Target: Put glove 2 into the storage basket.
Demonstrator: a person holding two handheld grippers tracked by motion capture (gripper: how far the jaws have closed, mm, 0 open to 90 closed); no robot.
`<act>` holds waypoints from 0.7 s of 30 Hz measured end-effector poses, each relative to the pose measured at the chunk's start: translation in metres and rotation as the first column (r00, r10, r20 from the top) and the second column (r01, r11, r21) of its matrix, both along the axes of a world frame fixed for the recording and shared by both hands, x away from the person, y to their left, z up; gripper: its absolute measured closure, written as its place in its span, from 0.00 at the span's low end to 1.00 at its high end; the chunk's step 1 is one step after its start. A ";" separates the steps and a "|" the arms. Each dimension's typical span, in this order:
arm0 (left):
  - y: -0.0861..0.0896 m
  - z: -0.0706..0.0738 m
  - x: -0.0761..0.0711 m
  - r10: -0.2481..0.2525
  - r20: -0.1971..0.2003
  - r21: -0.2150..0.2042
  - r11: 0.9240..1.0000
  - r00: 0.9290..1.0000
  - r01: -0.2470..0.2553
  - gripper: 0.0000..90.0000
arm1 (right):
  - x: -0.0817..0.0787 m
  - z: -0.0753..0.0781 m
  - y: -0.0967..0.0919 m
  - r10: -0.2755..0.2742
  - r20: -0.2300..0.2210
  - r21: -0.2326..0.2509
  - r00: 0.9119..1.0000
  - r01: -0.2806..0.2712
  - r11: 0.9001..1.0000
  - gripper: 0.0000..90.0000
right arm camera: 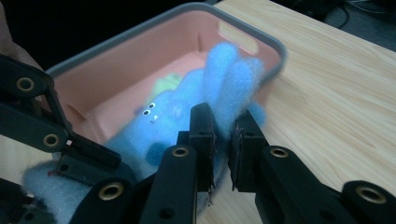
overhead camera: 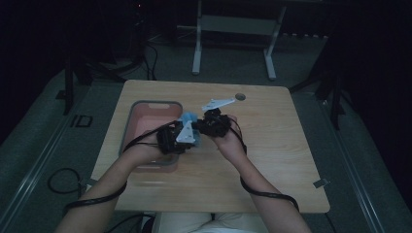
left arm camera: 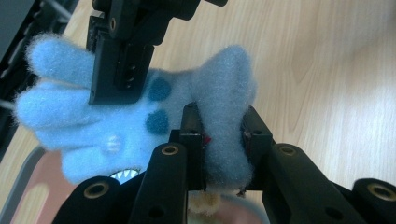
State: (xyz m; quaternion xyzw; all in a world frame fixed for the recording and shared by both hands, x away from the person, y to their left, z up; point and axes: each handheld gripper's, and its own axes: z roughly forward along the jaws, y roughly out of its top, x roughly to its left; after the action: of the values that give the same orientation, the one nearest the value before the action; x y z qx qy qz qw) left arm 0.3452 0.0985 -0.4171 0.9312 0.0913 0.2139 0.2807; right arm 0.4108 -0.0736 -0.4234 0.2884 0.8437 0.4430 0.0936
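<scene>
The left tool (overhead camera: 190, 137) is clenched on a blue plush toy (left arm camera: 140, 121). In the left gripper view its two black jaws squeeze one thick fuzzy limb of the toy between them, and the fabric bulges out above the pads. The rest of the toy spreads away from this tool to the left side of that view, with two dark blue spots on its body and a small row of white teeth near the lower edge.

The right tool (overhead camera: 198, 125) is also clenched on the same toy. In the right gripper view its jaws pinch a narrow upright part of the blue fabric (right arm camera: 229, 88), and the toy's body with its small eyes lies just beyond the jaws on the left. In the left gripper view one black jaw of the right tool presses on the toy from above, on the far side of the spots.

So the toy hangs between the two tools, and each one holds a different end. In the high view both tools meet close together above the wooden worktop (overhead camera: 272, 145), with the toy seen as a small blue patch between them.

A pink bin with a grey rim (right arm camera: 154, 42) stands just behind the toy from the right tool, and beside the left tool on the worktop. Something green lies inside it, too blurred to identify.
</scene>
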 end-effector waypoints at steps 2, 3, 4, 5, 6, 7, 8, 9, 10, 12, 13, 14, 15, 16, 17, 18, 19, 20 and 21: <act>0.009 0.000 -0.001 0.013 -0.001 0.006 1.000 1.000 -0.012 0.84 | 0.001 0.000 0.010 0.014 -0.002 0.002 1.000 -0.014 1.000 0.90; 0.014 0.000 -0.001 0.017 -0.004 0.011 1.000 1.000 -0.017 0.84 | 0.001 0.000 0.015 0.020 -0.001 0.002 1.000 -0.020 1.000 0.90; 0.018 0.000 -0.002 0.022 -0.003 0.025 0.999 1.000 -0.022 0.84 | 0.002 0.000 0.020 0.027 -0.003 0.003 1.000 -0.027 1.000 0.90; 0.022 0.000 -0.002 0.030 -0.006 0.023 0.999 1.000 -0.030 0.84 | 0.002 0.000 0.026 0.033 -0.005 0.006 0.999 -0.033 0.999 0.90; 0.026 -0.001 -0.003 0.038 -0.013 0.022 0.999 0.999 -0.037 0.84 | 0.003 -0.001 0.031 0.038 -0.007 0.006 0.999 -0.038 0.999 0.90; 0.029 -0.002 -0.003 0.044 -0.013 0.025 0.999 0.999 -0.043 0.84 | 0.004 -0.001 0.036 0.046 -0.011 0.009 0.999 -0.046 0.999 0.90; 0.036 -0.003 -0.003 0.053 -0.022 0.021 0.998 0.998 -0.053 0.84 | 0.004 -0.002 0.040 0.050 -0.012 0.009 0.999 -0.049 0.999 0.90; 0.040 -0.004 -0.004 0.061 -0.028 0.021 0.998 0.998 -0.061 0.84 | 0.004 -0.004 0.046 0.056 -0.010 0.009 0.998 -0.056 0.998 0.90; 0.045 -0.006 -0.004 0.072 -0.028 0.024 0.997 0.997 -0.071 0.84 | 0.004 -0.006 0.050 0.064 -0.011 0.010 0.998 -0.064 0.998 0.90; 0.053 -0.009 -0.005 0.085 -0.035 0.028 0.996 0.996 -0.084 0.84 | 0.005 -0.009 0.059 0.075 -0.022 0.012 0.997 -0.075 0.997 0.90; 0.056 -0.011 -0.006 0.091 -0.036 0.027 0.996 0.995 -0.091 0.84 | 0.006 -0.011 0.064 0.083 -0.027 0.018 0.996 -0.082 0.996 0.90; 0.060 -0.013 -0.005 0.100 -0.042 0.032 0.995 0.994 -0.099 0.84 | 0.007 -0.012 0.067 0.087 -0.029 0.016 0.996 -0.086 0.996 0.90; 0.064 -0.016 -0.005 0.104 -0.045 0.036 0.994 0.994 -0.102 0.84 | 0.007 -0.014 0.072 0.093 -0.030 0.014 0.995 -0.093 0.996 0.90; 0.067 -0.018 -0.004 0.112 -0.050 0.032 0.993 0.992 -0.110 0.84 | 0.007 -0.016 0.077 0.095 -0.030 0.012 0.995 -0.095 0.995 0.90; 0.070 -0.021 -0.003 0.112 -0.063 0.031 0.993 0.992 -0.110 0.84 | 0.008 -0.018 0.080 0.095 -0.031 0.012 0.995 -0.094 0.995 0.90; 0.072 -0.024 -0.001 0.113 -0.065 0.039 0.993 0.991 -0.111 0.84 | 0.008 -0.020 0.083 0.095 -0.034 0.011 0.995 -0.095 0.995 0.90; 0.075 -0.027 0.001 0.117 -0.074 0.036 0.993 0.990 -0.115 0.84 | 0.009 -0.023 0.086 0.094 -0.036 0.010 0.995 -0.093 0.996 0.90; 0.077 -0.031 0.002 0.121 -0.085 0.034 0.992 0.989 -0.119 0.84 | 0.009 -0.026 0.088 0.088 -0.039 0.006 0.995 -0.088 0.996 0.90; 0.077 -0.033 0.003 0.124 -0.084 0.038 0.992 0.989 -0.122 0.84 | 0.010 -0.029 0.090 0.085 -0.045 0.005 0.995 -0.085 0.996 0.90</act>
State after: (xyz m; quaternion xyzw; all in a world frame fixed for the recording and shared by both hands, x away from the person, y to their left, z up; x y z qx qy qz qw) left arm 0.3484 0.1759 -0.4503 0.9366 0.1571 0.1919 0.2474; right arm 0.4208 0.0162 -0.4525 0.2622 0.8564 0.4413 0.0550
